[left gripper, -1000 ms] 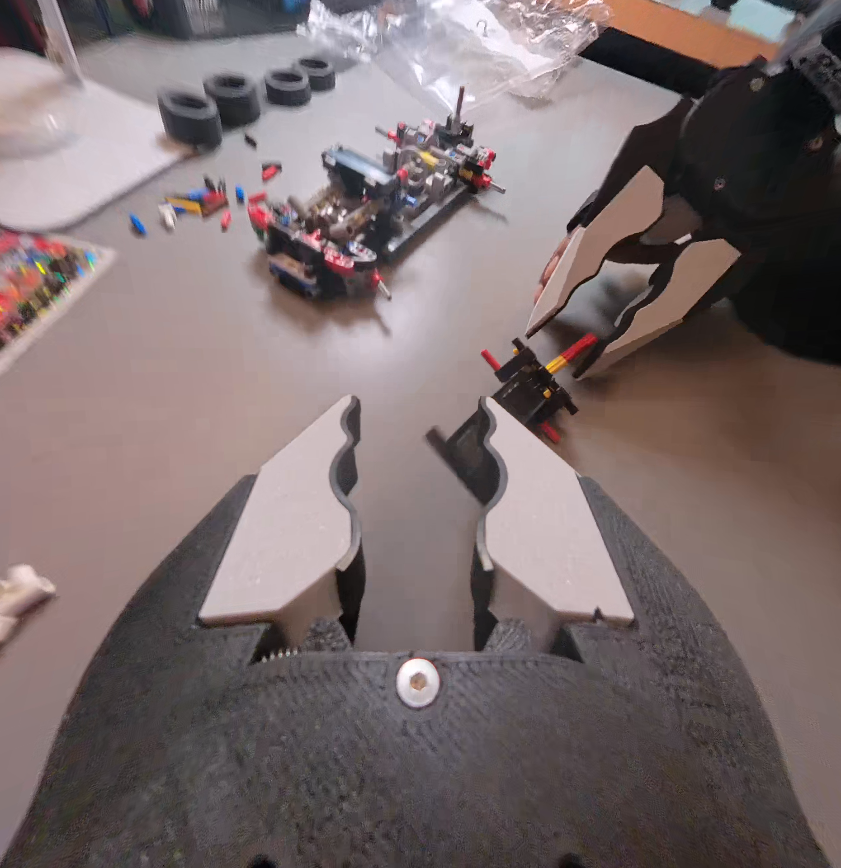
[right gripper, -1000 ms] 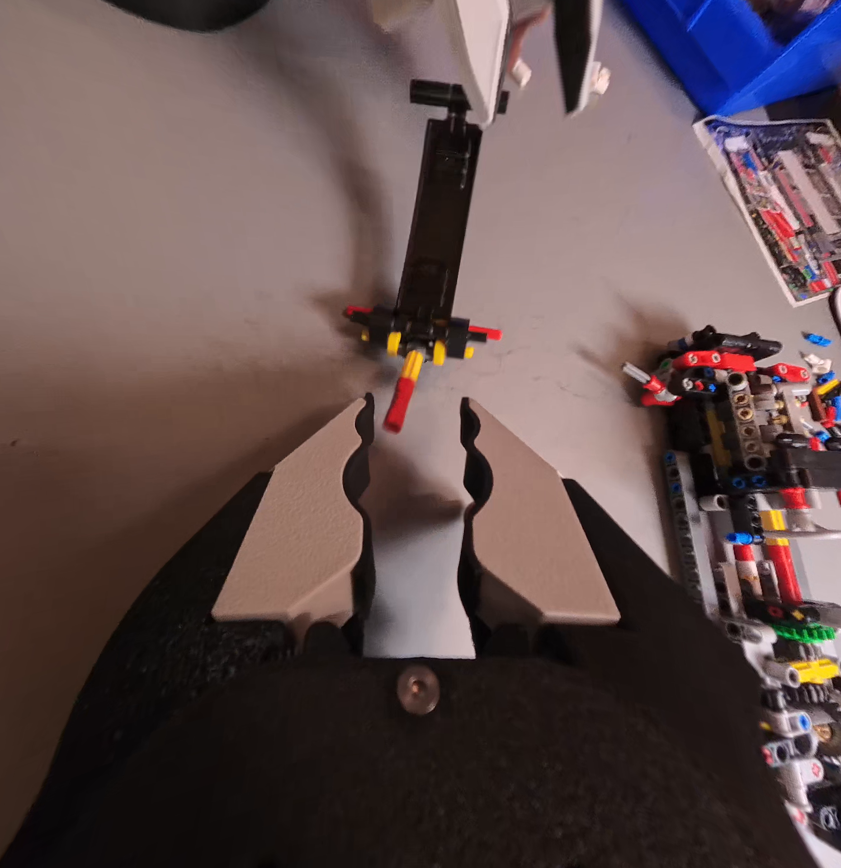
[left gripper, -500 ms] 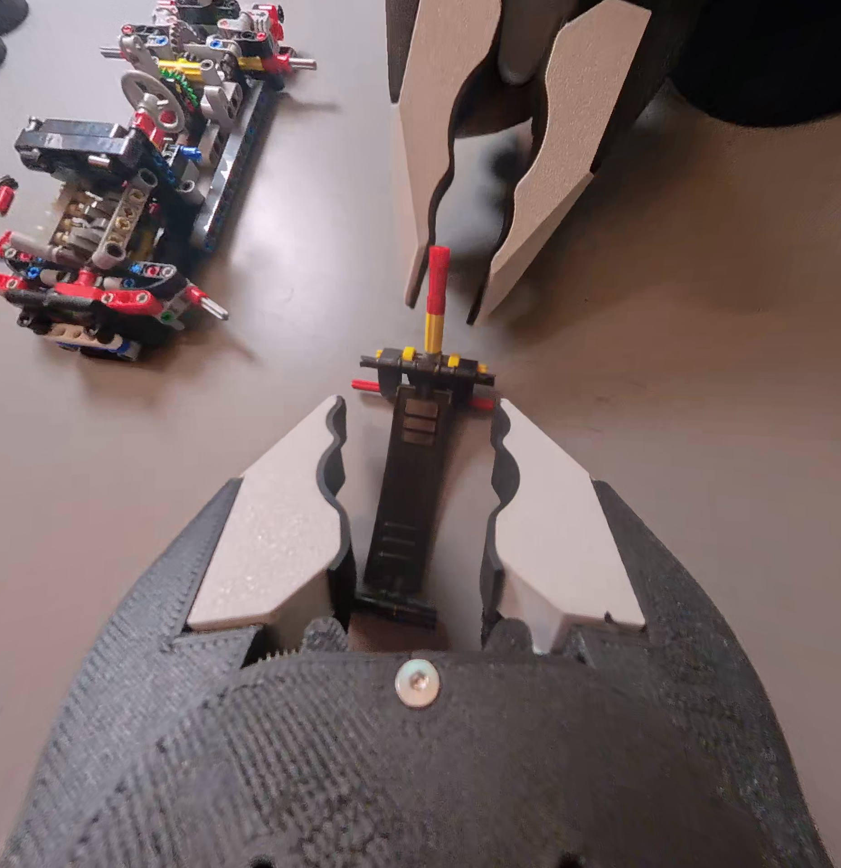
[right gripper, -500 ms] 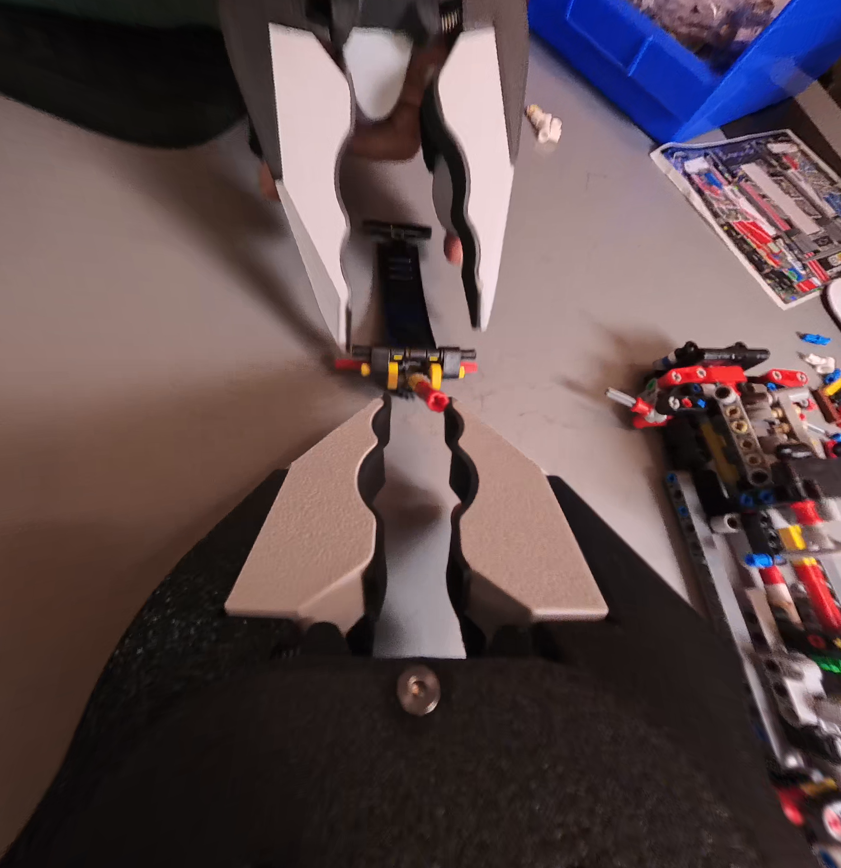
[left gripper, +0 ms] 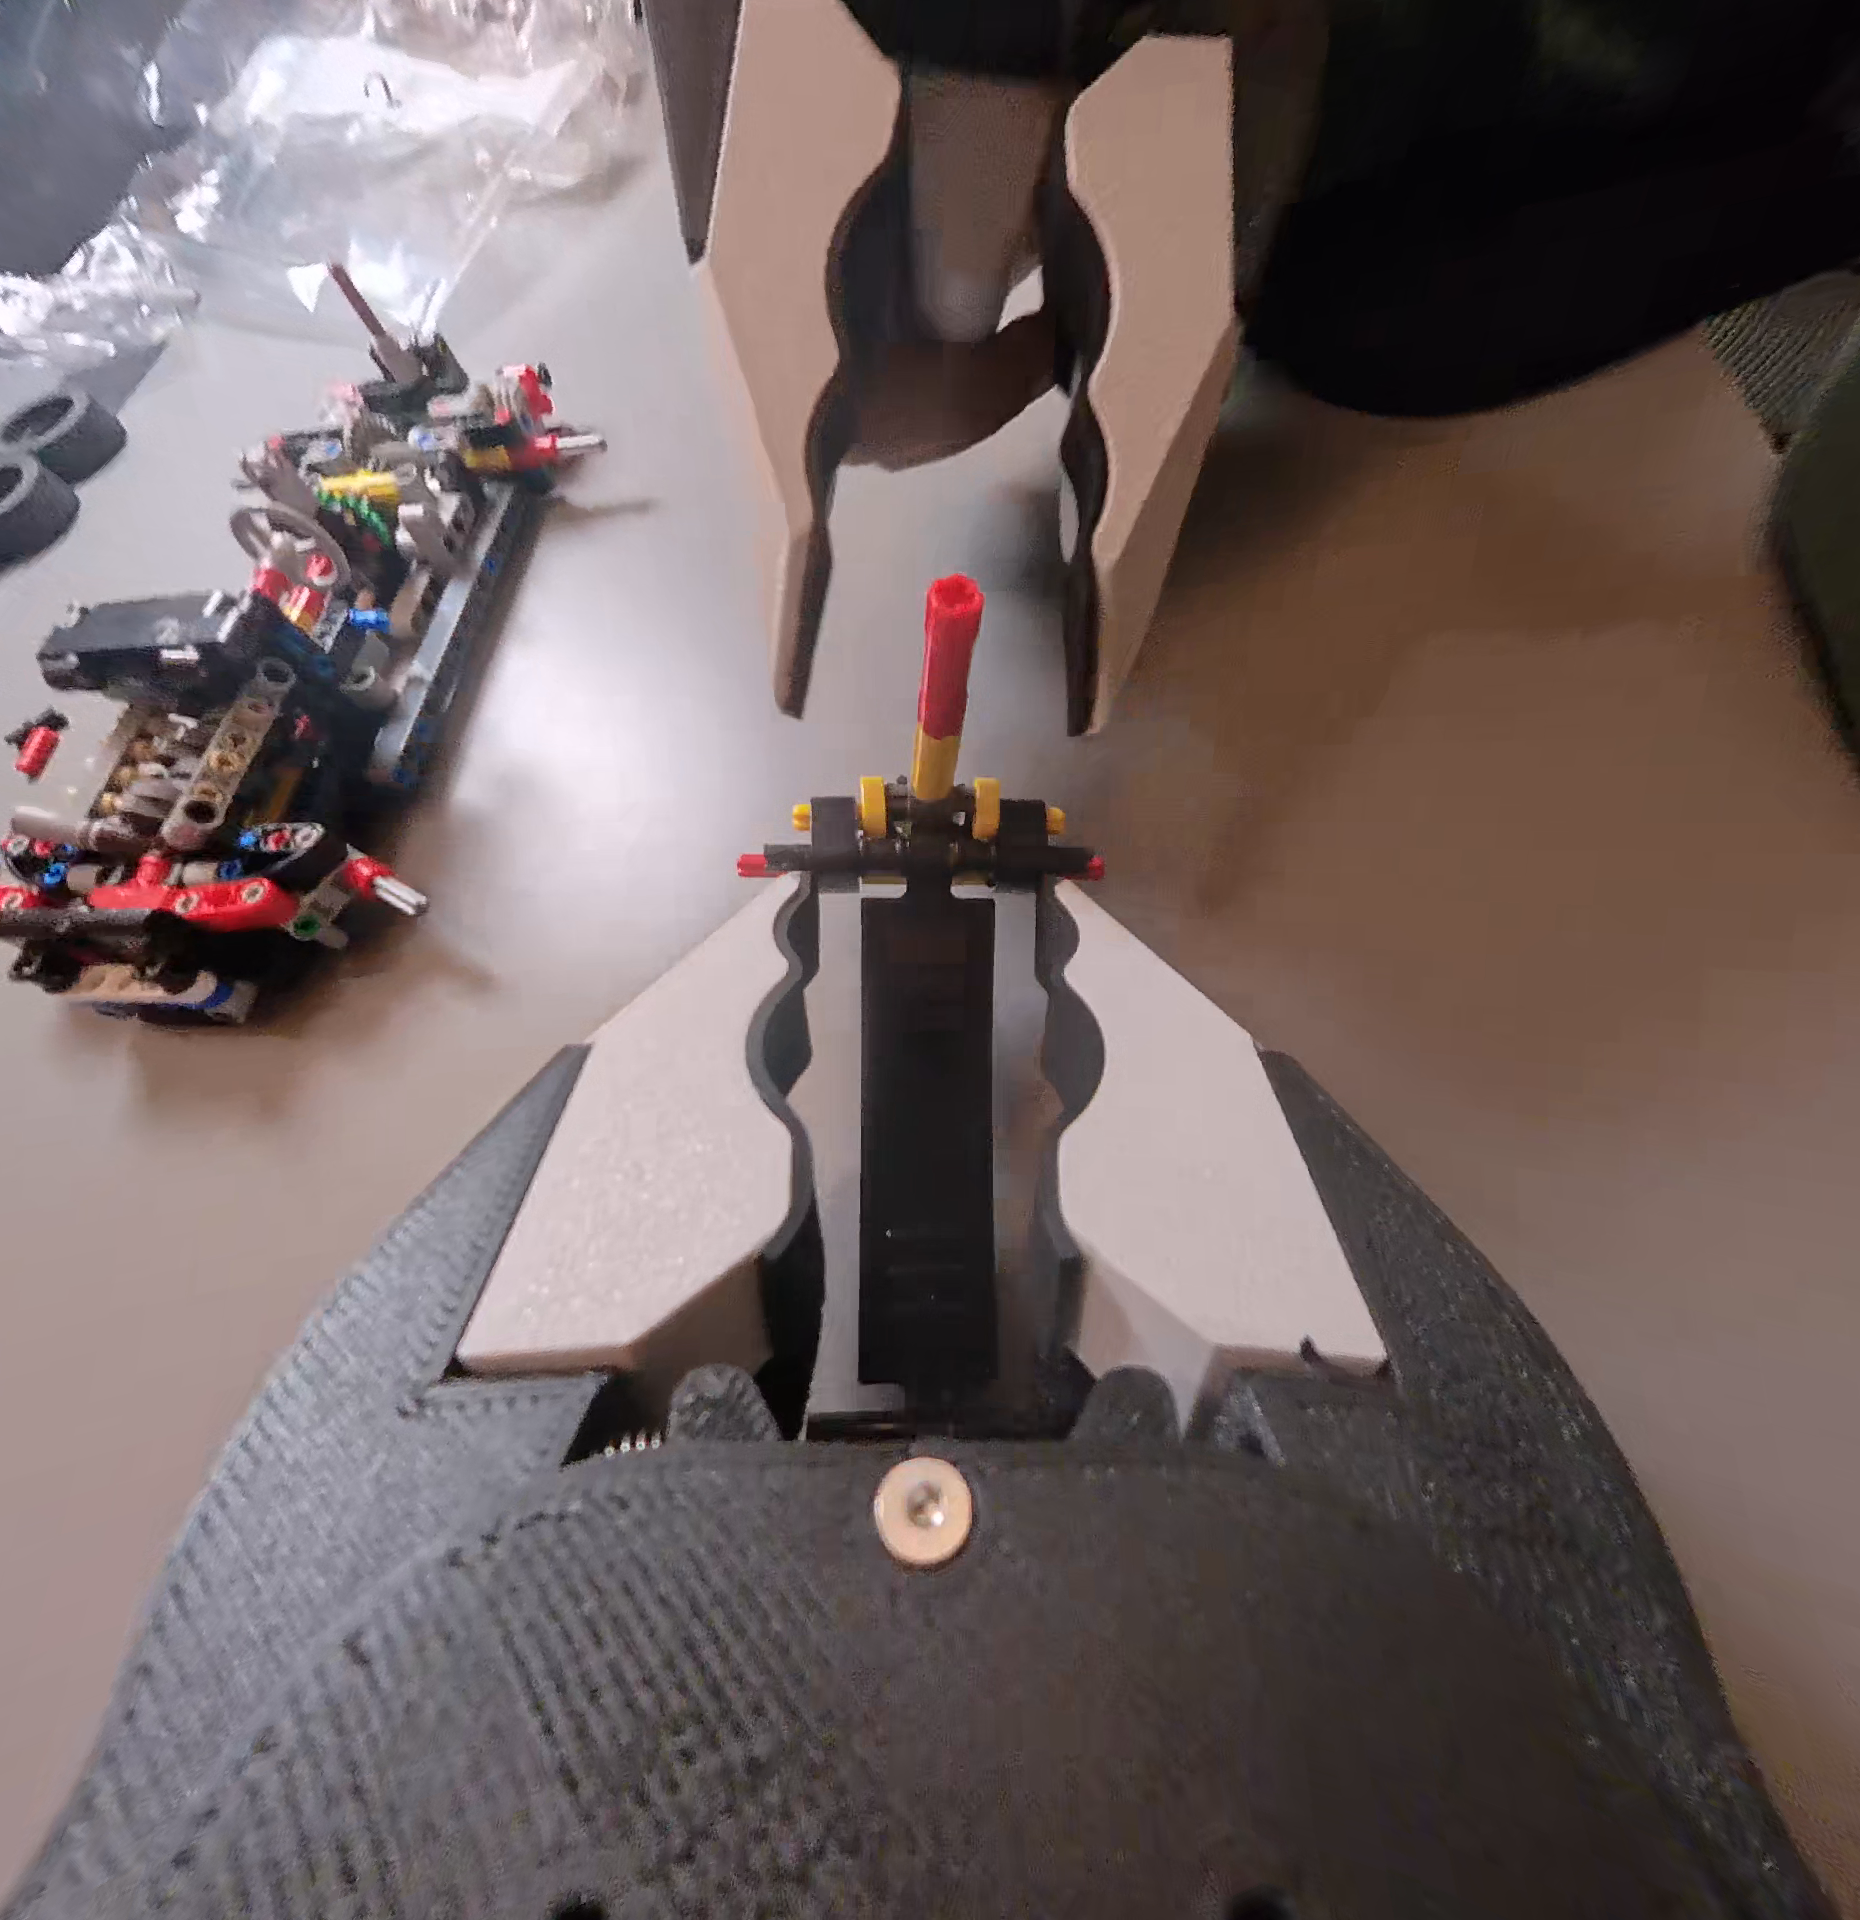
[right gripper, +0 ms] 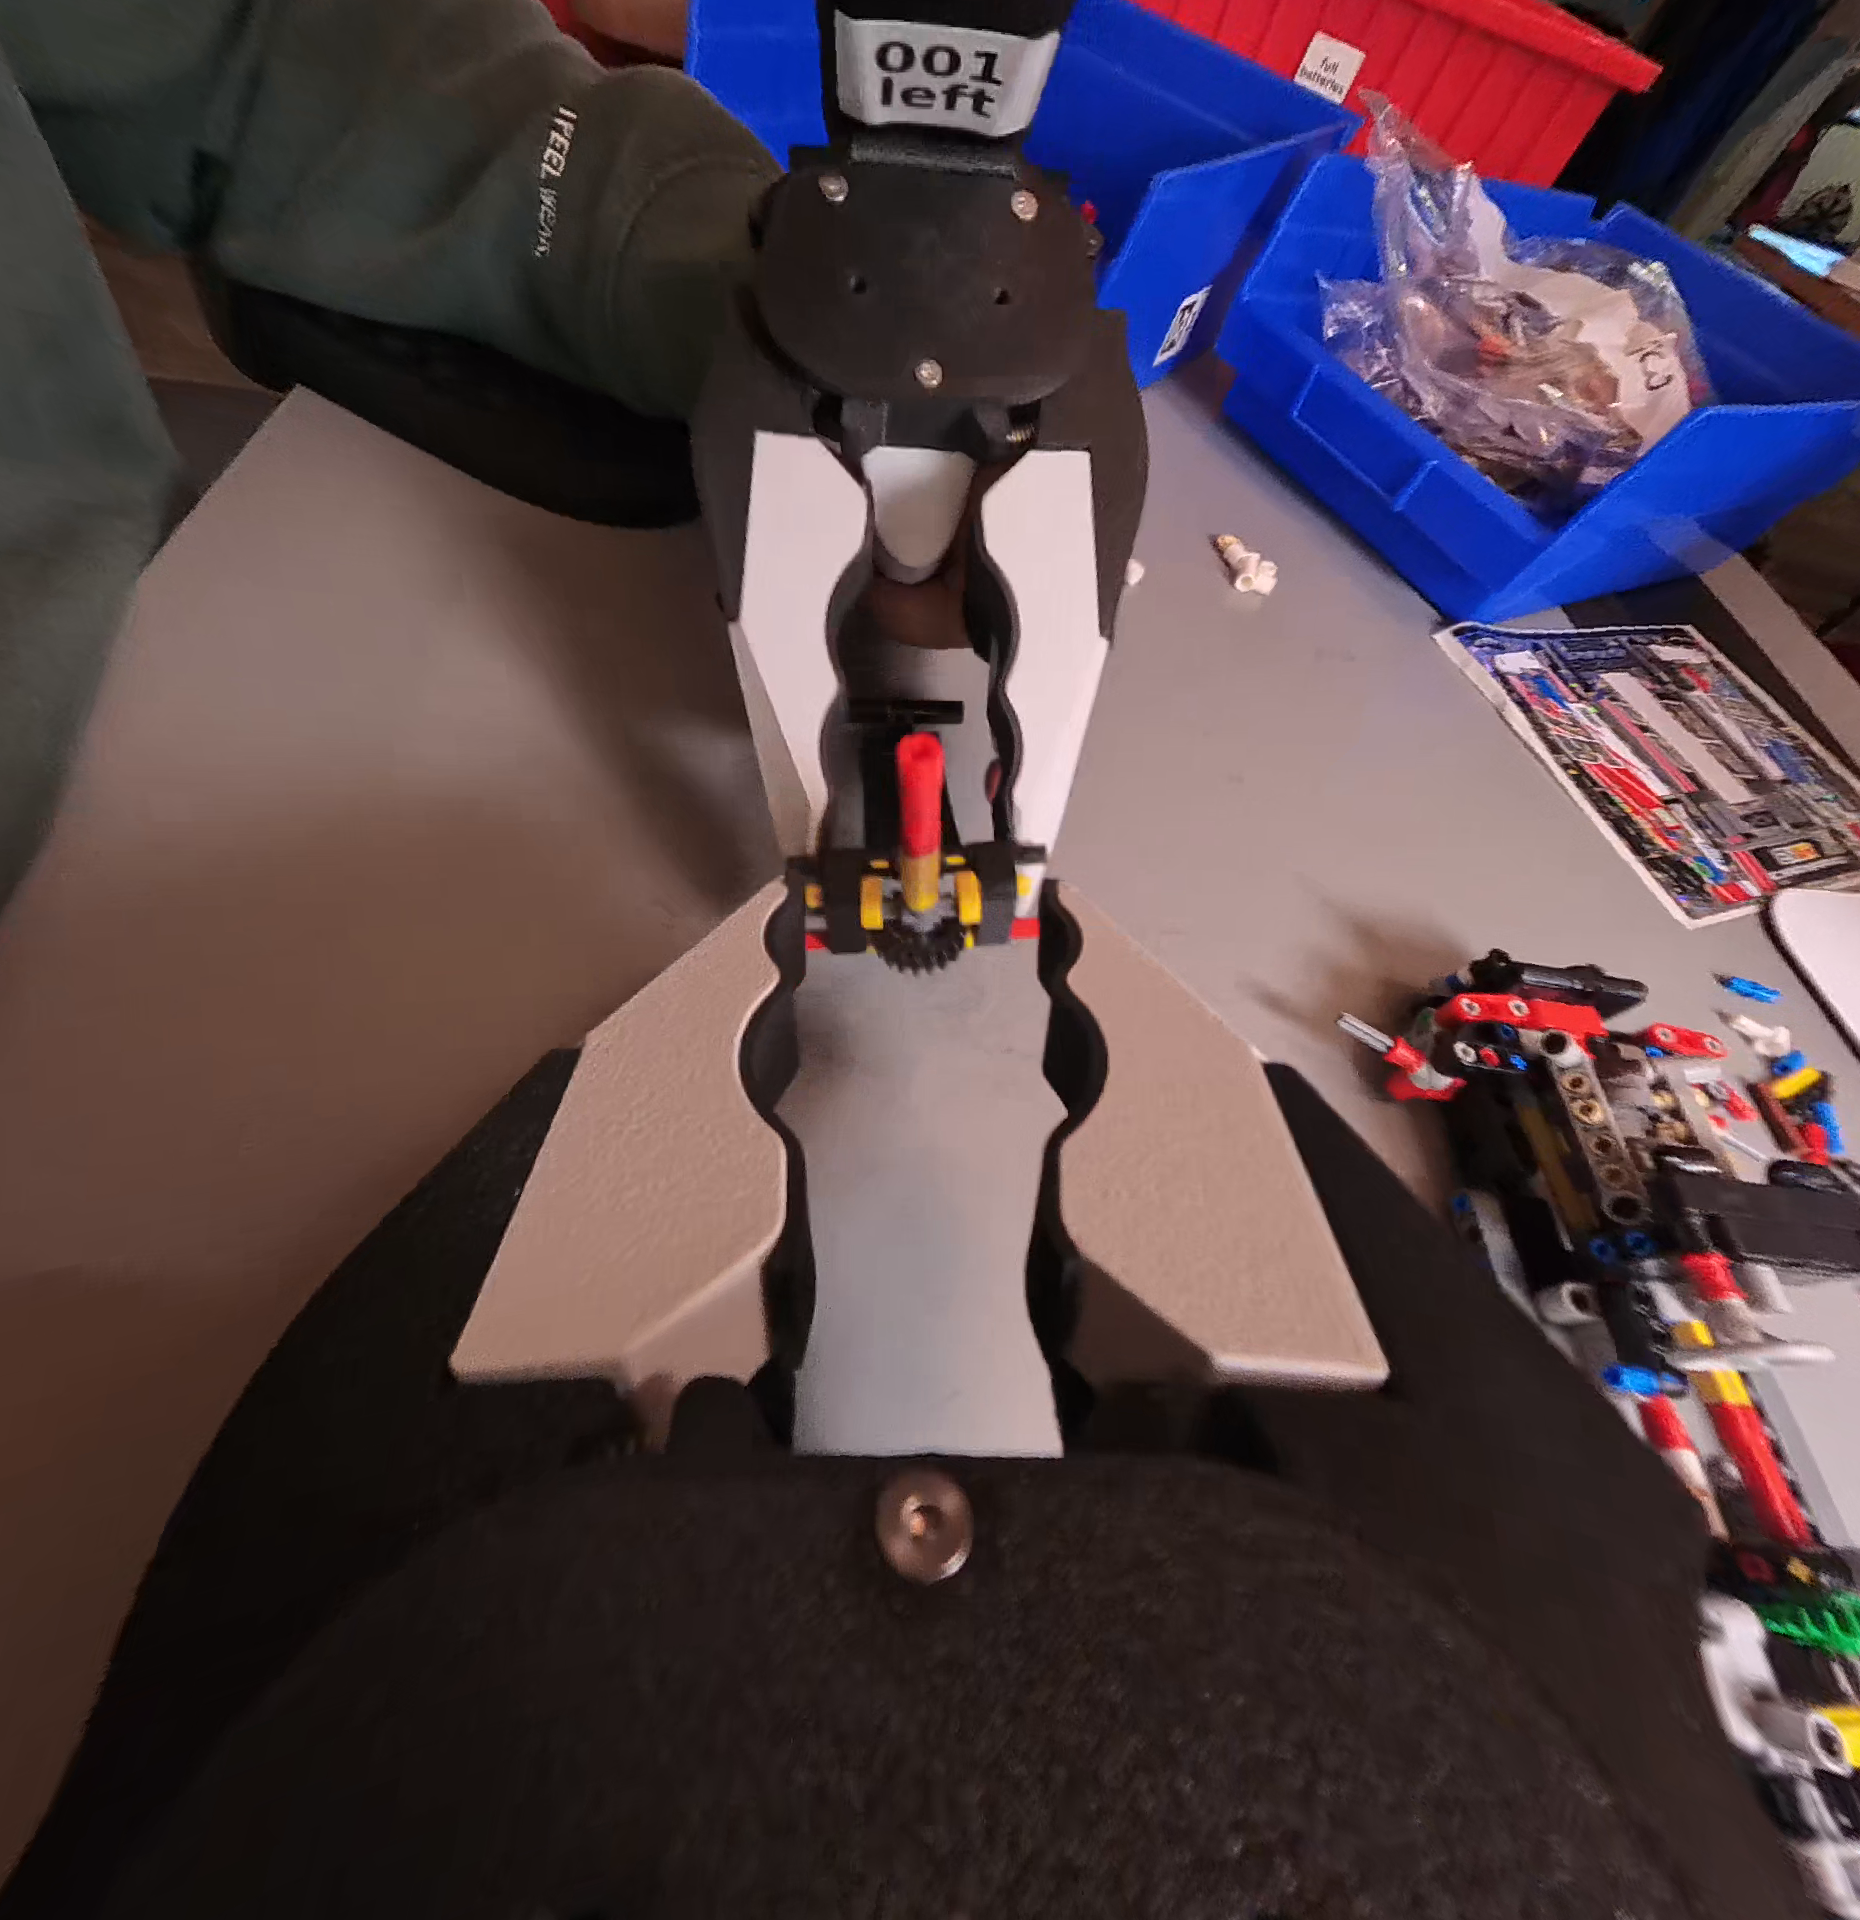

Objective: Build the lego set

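Left wrist view, lower centre: the left gripper (left gripper: pixel 926 904) stands narrowly parted around a long black beam (left gripper: pixel 926 1143); contact with the ribbed grey pads cannot be confirmed. The beam's long axis runs straight ahead, ending in a black-and-yellow cross-piece (left gripper: pixel 921 836) at frame centre. A smooth red-and-yellow axle (left gripper: pixel 945 675) rises from it. Beyond, upper centre, the right gripper (left gripper: pixel 936 717) gapes wide, facing the axle. Judgement: right is positioned to take it. The studded chassis assembly (left gripper: pixel 282 665) lies left.

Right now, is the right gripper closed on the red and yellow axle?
No. In the left wrist view the right gripper stands open, its fingertips either side of the red and yellow axle with clear gaps.
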`<move>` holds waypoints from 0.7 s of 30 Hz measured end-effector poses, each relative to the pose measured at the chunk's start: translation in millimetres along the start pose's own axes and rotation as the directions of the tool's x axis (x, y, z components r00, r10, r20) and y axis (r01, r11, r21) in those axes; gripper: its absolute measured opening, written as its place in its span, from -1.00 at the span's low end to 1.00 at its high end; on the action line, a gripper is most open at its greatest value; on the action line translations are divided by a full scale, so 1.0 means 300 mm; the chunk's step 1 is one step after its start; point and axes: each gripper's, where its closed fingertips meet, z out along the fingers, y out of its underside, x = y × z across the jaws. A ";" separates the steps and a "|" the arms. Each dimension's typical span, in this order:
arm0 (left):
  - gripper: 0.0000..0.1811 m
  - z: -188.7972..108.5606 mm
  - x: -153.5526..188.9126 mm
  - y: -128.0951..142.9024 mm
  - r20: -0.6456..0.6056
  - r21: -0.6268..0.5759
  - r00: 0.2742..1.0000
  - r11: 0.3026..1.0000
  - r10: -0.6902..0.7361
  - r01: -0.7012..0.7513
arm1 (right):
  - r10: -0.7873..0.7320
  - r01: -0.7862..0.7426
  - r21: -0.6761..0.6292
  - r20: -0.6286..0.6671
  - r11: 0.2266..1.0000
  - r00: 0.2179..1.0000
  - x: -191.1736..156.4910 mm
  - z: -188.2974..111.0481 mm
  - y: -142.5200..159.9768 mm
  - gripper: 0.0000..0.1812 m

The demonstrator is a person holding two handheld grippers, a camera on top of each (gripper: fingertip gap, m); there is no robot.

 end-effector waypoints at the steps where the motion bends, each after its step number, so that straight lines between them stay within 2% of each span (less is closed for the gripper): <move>1: -0.56 -0.003 0.003 -0.011 -0.005 0.016 1.000 1.000 0.003 -0.003 | -0.011 0.011 0.004 -0.003 1.000 1.000 0.004 -0.008 0.002 -0.56; 5: -0.56 -0.007 0.031 -0.050 -0.028 0.069 0.999 0.997 0.037 -0.035 | -0.027 0.027 0.001 0.031 1.000 0.999 -0.016 -0.003 0.009 -0.57; 10: -0.56 -0.007 0.053 -0.049 -0.037 0.063 0.997 0.996 0.064 -0.061 | -0.050 0.050 -0.002 0.064 0.999 0.997 -0.048 0.004 0.006 -0.63; 17: -0.56 -0.004 0.070 -0.026 -0.054 0.001 0.997 0.998 0.057 -0.057 | -0.090 0.094 -0.055 0.058 0.994 0.994 -0.059 0.017 0.023 -0.67; 21: -0.56 0.003 0.079 -0.007 -0.064 -0.030 0.998 0.999 0.029 -0.031 | -0.063 0.069 -0.080 0.075 0.994 0.995 -0.068 0.027 0.039 -0.69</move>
